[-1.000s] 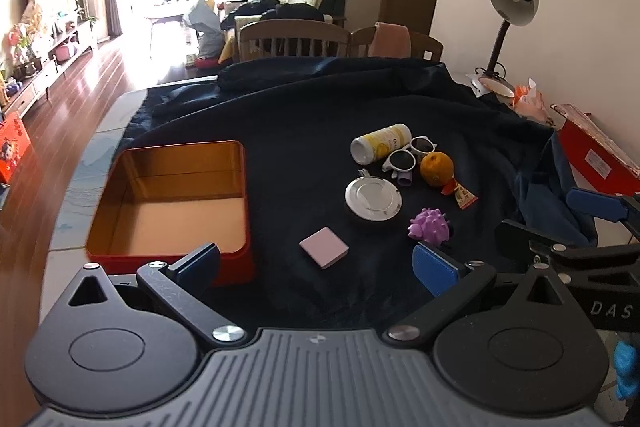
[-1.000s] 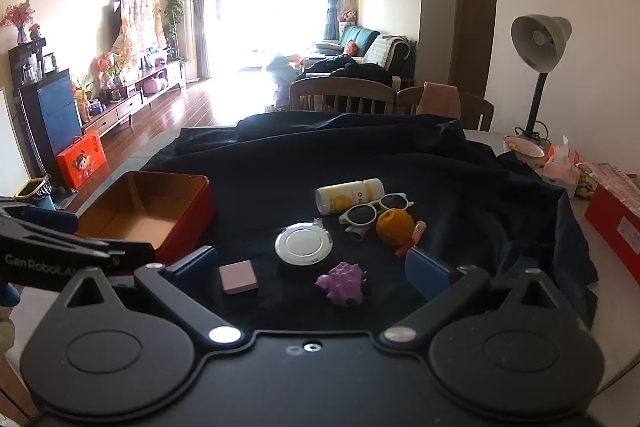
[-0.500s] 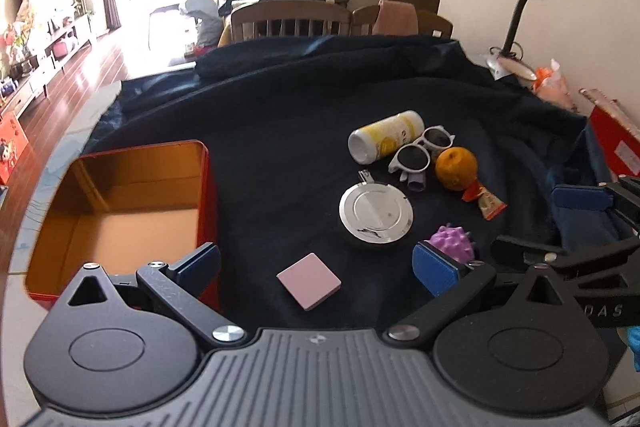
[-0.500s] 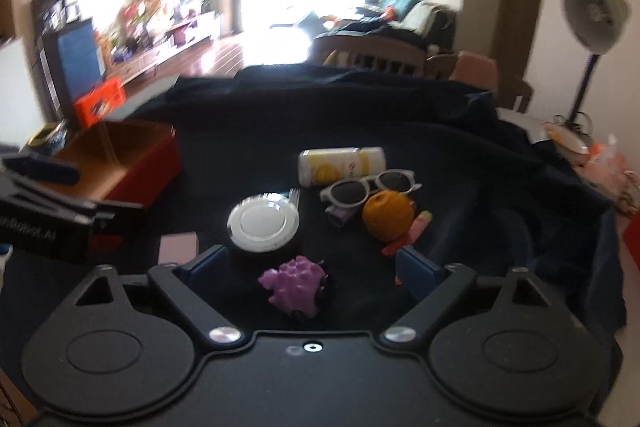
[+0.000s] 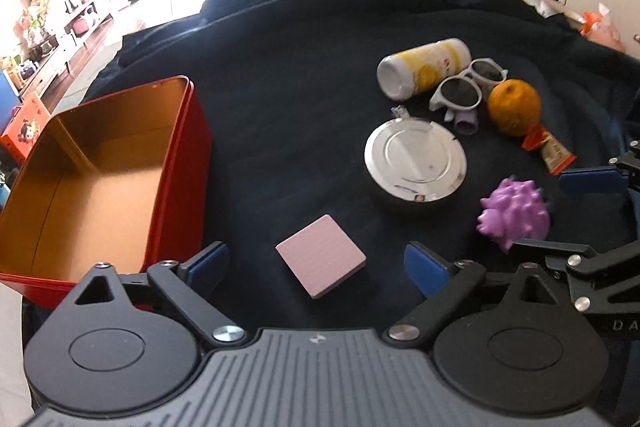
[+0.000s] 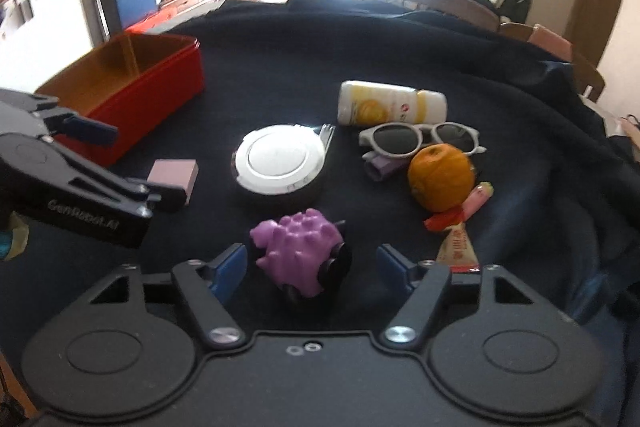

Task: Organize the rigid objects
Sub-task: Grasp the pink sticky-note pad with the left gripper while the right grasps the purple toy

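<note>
While both grippers hang low over the dark blue cloth [image 5: 304,75], each one has its blue-padded fingers spread wide with nothing between the pads. The left gripper [image 5: 316,267] frames the pink square block [image 5: 320,255], which lies flat on the cloth between its fingertips but isn't touched by either. The right gripper [image 6: 310,263] does the same with the purple spiky toy [image 6: 298,253], the one with little black wheels, sitting right between its fingers with gaps on both sides.

Writing-wise: the side of the left gripper, seen from the right camera, reads "GenRobot.AI", a bit smeared. From the left camera the right gripper's body shows "DA" and then gets cut off.

The red tin box [image 5: 182,163] sits open on the left, gold inside, just beside the left gripper. Further out are the round silver tin [image 5: 415,159], white sunglasses [image 5: 466,87], an orange [image 5: 514,107] and a yellow-white bottle [image 5: 424,71] lying on its side, label too blurry to read. A red snack packet [image 6: 456,231] pokes out beside the orange, its print unreadable too.
</note>
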The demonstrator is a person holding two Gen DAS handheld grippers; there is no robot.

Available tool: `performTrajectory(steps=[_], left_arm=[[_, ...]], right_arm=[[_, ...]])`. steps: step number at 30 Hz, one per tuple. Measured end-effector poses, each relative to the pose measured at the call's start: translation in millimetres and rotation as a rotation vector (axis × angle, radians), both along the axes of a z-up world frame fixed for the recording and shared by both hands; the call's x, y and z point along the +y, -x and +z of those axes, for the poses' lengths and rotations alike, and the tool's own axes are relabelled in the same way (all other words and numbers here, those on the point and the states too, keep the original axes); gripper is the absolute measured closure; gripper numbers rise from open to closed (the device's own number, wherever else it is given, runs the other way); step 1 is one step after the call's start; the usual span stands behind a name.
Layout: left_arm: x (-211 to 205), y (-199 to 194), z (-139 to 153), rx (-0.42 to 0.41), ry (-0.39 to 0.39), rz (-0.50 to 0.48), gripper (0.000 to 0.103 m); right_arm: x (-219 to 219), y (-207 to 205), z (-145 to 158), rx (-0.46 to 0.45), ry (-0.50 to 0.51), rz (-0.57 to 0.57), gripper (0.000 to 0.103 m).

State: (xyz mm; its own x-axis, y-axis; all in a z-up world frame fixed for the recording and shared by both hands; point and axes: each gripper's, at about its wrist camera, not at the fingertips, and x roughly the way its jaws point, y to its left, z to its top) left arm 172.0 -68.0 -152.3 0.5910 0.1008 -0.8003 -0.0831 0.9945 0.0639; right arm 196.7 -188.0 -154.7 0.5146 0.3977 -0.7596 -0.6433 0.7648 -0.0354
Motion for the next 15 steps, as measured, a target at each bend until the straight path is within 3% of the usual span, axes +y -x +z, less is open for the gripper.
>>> performTrajectory(steps=[7, 10, 13, 15], left_arm=[[3, -14, -14, 0.038, 0.022, 0.046, 0.016], [11, -18, -20, 0.062, 0.077, 0.094, 0.025], [10, -18, -19, 0.043, 0.077, 0.101, 0.032], [8, -17, -19, 0.037, 0.064, 0.101, 0.043]], right_arm=[[6, -9, -9, 0.006, 0.024, 0.053, 0.034], [7, -11, -12, 0.011, 0.025, 0.063, 0.034], [7, -12, -13, 0.014, 0.025, 0.07, 0.035], [8, -13, -15, 0.02, 0.028, 0.071, 0.037]])
